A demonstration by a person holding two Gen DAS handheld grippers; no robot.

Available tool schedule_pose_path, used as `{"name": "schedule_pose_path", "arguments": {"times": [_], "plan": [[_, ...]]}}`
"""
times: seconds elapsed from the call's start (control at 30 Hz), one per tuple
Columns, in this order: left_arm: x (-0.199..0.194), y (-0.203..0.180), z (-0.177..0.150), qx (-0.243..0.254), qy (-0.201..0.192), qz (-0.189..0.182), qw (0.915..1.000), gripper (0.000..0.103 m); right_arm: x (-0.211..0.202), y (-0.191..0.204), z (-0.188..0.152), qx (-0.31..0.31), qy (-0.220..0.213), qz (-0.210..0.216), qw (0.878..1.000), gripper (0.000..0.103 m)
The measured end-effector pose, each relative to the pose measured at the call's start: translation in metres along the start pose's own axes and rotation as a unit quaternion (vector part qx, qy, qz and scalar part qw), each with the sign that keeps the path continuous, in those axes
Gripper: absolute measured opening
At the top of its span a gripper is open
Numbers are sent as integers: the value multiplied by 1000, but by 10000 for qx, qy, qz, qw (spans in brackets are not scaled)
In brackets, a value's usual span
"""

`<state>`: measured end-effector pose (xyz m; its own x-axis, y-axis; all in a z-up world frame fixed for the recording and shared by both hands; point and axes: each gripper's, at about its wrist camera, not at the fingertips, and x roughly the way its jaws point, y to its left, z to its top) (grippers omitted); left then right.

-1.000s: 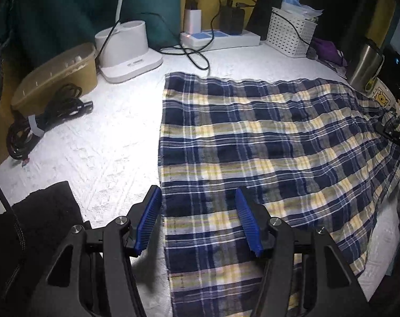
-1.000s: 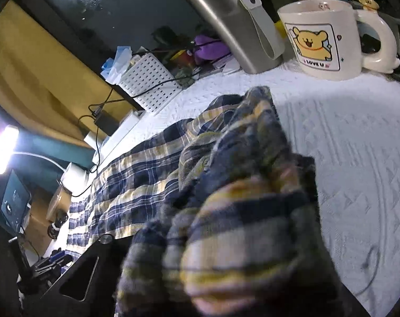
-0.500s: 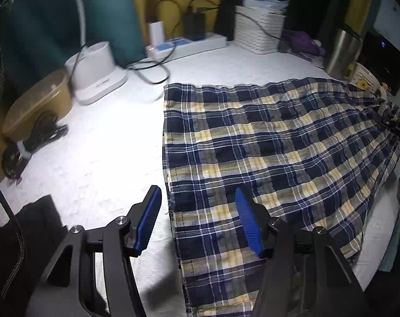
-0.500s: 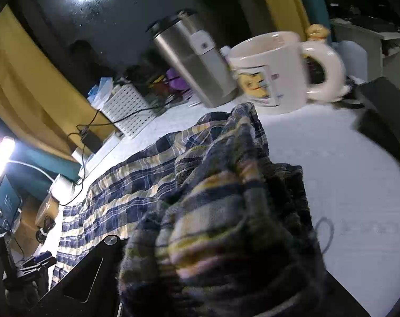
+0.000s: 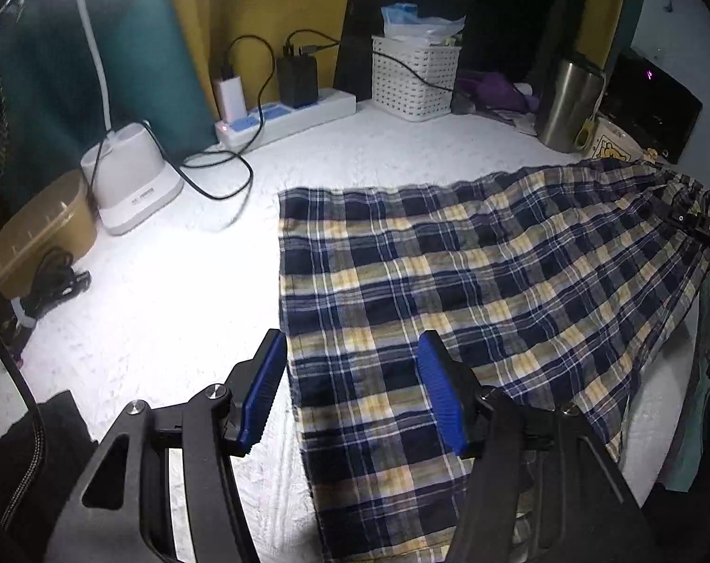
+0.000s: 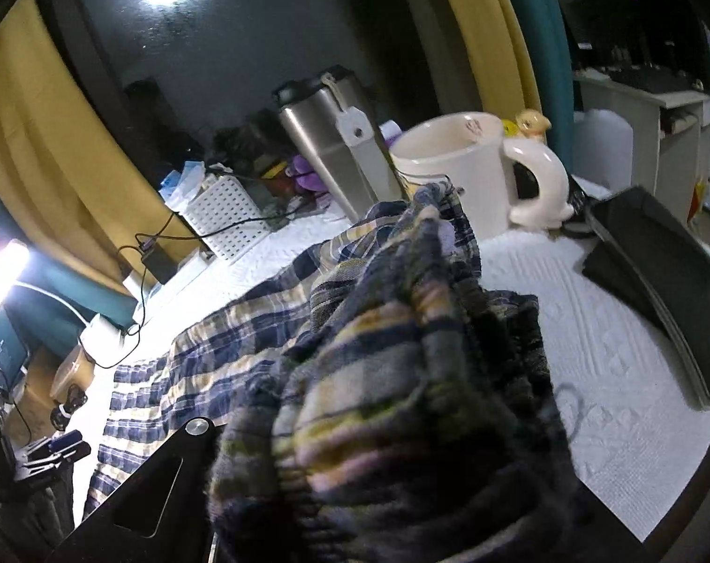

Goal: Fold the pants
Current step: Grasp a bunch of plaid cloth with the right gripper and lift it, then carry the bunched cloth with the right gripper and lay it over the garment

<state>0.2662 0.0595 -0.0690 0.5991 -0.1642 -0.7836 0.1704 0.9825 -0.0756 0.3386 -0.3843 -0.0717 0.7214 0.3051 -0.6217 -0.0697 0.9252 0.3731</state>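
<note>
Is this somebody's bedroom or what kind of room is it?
Probably a bedroom or a small living space at home, though I can't be sure. The plaid pants lie on a white quilted cover like a bedspread, with a cartoon mug and a power strip with chargers nearby.

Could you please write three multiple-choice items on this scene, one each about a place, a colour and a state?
1. Where does the white basket stand?
A. beside the power strip, by the wall
B. on the pants
C. inside the mug

2. What colour are the left gripper pads?
A. red
B. blue
C. green

3. What state is the right gripper in?
A. open above the mug
B. lying on the table
C. bunched in the pants

Answers:
1 A: the basket sits right of the strip along the back edge.
2 B: both pads are blue.
3 C: plaid cloth covers the fingers completely.
</note>
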Motion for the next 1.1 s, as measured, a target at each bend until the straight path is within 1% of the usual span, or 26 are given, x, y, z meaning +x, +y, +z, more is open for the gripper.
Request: {"name": "schedule_pose_path", "arguments": {"times": [0.3,0.4,0.53,0.67,0.77,0.9,1.1], "plan": [[-16,15,2,72,-230,-30,9997,58,-6,40,8,-298,-160,30,9994,14],[-22,20,1,56,-331,-85,9994,58,-7,55,10,-431,-168,55,9989,14],[-27,27,-1,17,-447,-30,9990,58,-5,76,11,-618,-138,118,9979,14],[-30,36,-5,-79,-512,-99,9986,58,-3,95,11,-811,-90,193,9965,14],[-33,42,-10,-130,-506,-151,9985,58,-1,108,10,-938,-47,279,9952,14],[-35,47,-14,-173,-480,-218,9985,58,4,126,7,-1090,55,542,9926,14],[-42,56,-23,-342,-555,-220,9976,58,17,158,1,-1334,238,787,9876,14]]}}
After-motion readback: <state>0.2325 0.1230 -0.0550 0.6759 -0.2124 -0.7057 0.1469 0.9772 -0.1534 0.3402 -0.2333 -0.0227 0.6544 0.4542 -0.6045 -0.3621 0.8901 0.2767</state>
